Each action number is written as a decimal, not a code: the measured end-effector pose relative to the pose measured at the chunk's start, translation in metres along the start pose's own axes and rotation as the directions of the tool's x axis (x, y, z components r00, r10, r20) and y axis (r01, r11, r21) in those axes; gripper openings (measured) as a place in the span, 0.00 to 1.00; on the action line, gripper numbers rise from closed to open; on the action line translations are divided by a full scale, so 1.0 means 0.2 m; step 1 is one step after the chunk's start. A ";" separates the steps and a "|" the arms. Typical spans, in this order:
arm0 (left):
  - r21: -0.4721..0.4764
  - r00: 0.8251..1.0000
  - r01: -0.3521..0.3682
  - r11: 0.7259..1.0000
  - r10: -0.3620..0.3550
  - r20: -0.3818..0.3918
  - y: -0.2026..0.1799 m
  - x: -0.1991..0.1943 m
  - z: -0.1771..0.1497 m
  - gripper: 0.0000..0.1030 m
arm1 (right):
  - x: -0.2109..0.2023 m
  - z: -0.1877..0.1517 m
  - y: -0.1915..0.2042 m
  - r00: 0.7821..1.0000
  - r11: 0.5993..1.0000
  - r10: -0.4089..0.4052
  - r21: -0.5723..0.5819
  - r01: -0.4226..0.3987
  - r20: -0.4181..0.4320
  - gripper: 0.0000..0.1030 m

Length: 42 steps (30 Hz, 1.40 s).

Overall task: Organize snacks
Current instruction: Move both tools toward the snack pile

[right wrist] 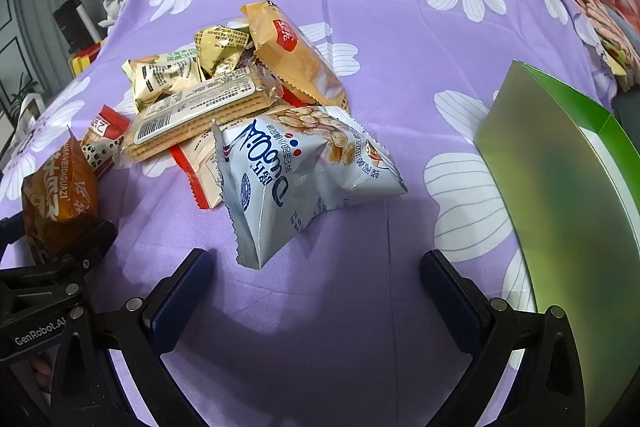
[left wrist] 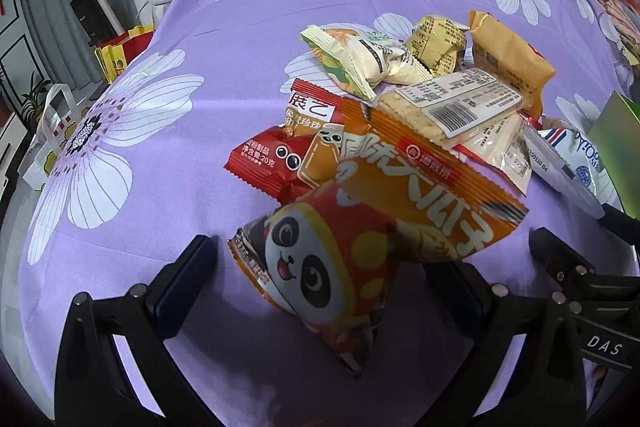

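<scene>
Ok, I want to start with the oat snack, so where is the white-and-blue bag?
In the right wrist view the white-and-blue bag lies at the pile's near edge, just ahead of the open right tongs, with the green box off to its right.

Both wrist cameras look steeply down along their fingers, close above the purple flowered cloth [left wrist: 248, 39] on the table; both see the clear-wrapped cracker pack [left wrist: 452, 107] [right wrist: 200, 111]

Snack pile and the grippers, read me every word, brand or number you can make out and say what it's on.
"DAS": right gripper body, in the left wrist view.
"GenRobot.AI": left gripper body, in the right wrist view.
"20": red packet.
"WEIDAGUAZI", start cut off: orange panda packet.
Biscuit pack label and barcode: too small to read.
</scene>
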<state>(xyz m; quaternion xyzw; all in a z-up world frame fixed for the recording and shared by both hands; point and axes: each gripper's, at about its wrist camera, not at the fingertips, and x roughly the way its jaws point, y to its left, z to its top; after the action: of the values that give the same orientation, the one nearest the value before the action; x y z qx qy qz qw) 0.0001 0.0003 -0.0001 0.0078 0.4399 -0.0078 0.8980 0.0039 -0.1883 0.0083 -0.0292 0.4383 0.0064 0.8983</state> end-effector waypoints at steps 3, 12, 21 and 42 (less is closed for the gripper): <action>0.003 1.000 -0.004 1.000 0.004 0.001 0.00 0.00 0.00 1.00 | 0.00 0.00 0.00 1.000 1.000 -0.001 -0.001 0.001 -0.005 1.00; 0.005 1.000 -0.007 1.000 0.007 0.000 0.00 0.00 0.00 1.00 | 0.00 0.00 0.00 1.000 1.000 0.000 0.000 0.000 -0.004 1.00; 0.003 1.000 -0.001 1.000 0.001 -0.029 0.01 -0.02 0.00 1.00 | 0.00 0.00 0.00 1.000 1.000 -0.008 0.004 0.008 -0.008 1.00; 0.007 0.999 0.034 0.999 -0.034 -0.016 0.05 -0.12 0.00 0.99 | -0.06 0.01 -0.02 0.996 0.995 0.080 0.057 -0.078 -0.042 1.00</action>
<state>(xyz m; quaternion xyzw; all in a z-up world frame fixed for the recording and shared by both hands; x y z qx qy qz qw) -0.0150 0.0101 0.0184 0.0036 0.4471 -0.0246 0.8941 -0.0025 -0.1911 0.0196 0.0129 0.4590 0.0293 0.8879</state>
